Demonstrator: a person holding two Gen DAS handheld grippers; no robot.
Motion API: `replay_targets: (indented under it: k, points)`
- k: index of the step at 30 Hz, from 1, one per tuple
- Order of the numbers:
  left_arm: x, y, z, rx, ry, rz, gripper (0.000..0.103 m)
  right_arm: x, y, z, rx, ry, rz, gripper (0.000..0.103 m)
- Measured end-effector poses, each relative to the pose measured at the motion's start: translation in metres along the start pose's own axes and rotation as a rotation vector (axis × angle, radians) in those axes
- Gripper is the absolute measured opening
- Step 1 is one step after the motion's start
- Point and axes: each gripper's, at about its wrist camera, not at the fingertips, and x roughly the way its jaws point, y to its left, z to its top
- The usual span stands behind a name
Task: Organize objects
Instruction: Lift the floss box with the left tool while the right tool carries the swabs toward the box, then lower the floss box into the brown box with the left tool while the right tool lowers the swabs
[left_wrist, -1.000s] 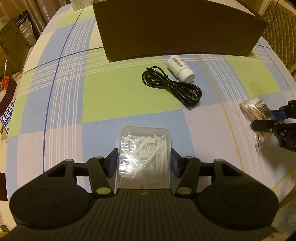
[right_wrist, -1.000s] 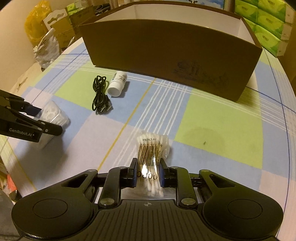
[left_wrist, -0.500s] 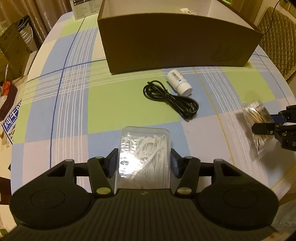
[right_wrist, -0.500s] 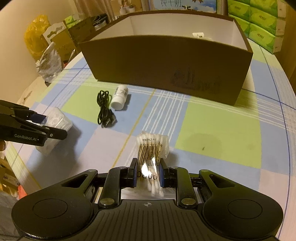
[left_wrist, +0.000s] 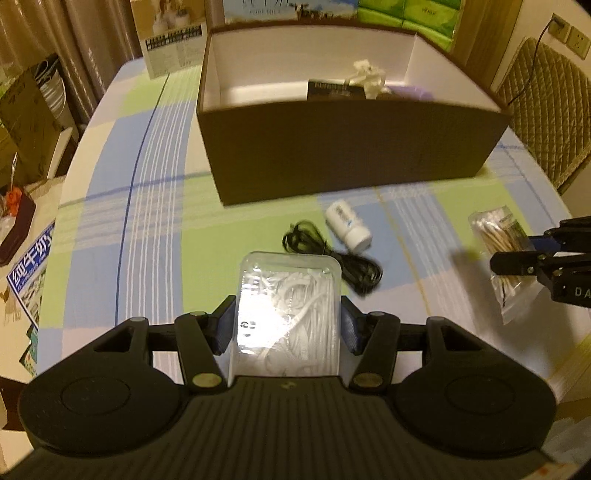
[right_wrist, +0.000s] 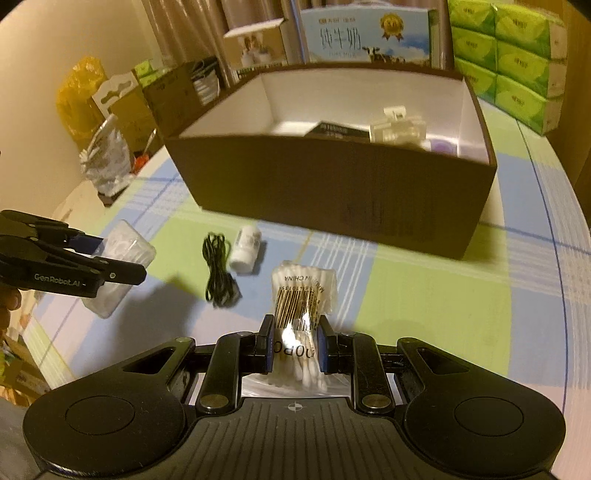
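My left gripper (left_wrist: 288, 328) is shut on a clear plastic box of white floss picks (left_wrist: 288, 306) and holds it above the table; it also shows in the right wrist view (right_wrist: 118, 254). My right gripper (right_wrist: 294, 343) is shut on a clear bag of cotton swabs (right_wrist: 301, 299), also seen in the left wrist view (left_wrist: 500, 236). A brown cardboard box (left_wrist: 351, 147) with a white inside stands open ahead (right_wrist: 332, 199), with a few items in it. A white pill bottle (left_wrist: 349, 225) and a coiled black cable (left_wrist: 332, 254) lie on the checked tablecloth in front of it.
Green tissue packs (right_wrist: 509, 62) and a milk carton box (right_wrist: 365, 37) stand behind the brown box. Cardboard boxes and bags (right_wrist: 110, 122) crowd the left side beyond the table edge. A quilted chair (left_wrist: 546, 110) is at the right.
Both grippers have risen with their objects and tilted toward the brown box, so its inside now shows. The bottle and cable have not moved.
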Motion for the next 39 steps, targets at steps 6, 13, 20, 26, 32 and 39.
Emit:
replay_targets:
  k: [6, 13, 20, 26, 32, 39]
  points:
    - [-0.012, -0.005, 0.027, 0.016, -0.064, -0.013, 0.052, -0.008, -0.003, 0.026, 0.008, -0.061, 0.025, 0.019]
    - [-0.018, -0.011, 0.064, 0.044, -0.135, -0.017, 0.052, -0.016, -0.006, 0.064, -0.007, -0.142, 0.042, 0.019]
    - [-0.016, -0.015, 0.099, 0.061, -0.185, -0.022, 0.052, -0.015, -0.012, 0.097, -0.012, -0.196, 0.045, 0.019]
    - [-0.012, -0.017, 0.132, 0.066, -0.221, -0.022, 0.052, -0.010, -0.027, 0.128, 0.017, -0.234, 0.014, 0.019]
    - [-0.003, -0.017, 0.155, 0.068, -0.234, -0.022, 0.052, -0.004, -0.041, 0.153, 0.028, -0.255, -0.014, 0.019]
    - [0.018, -0.014, 0.183, 0.076, -0.224, -0.012, 0.052, 0.016, -0.046, 0.179, -0.004, -0.254, -0.026, 0.019]
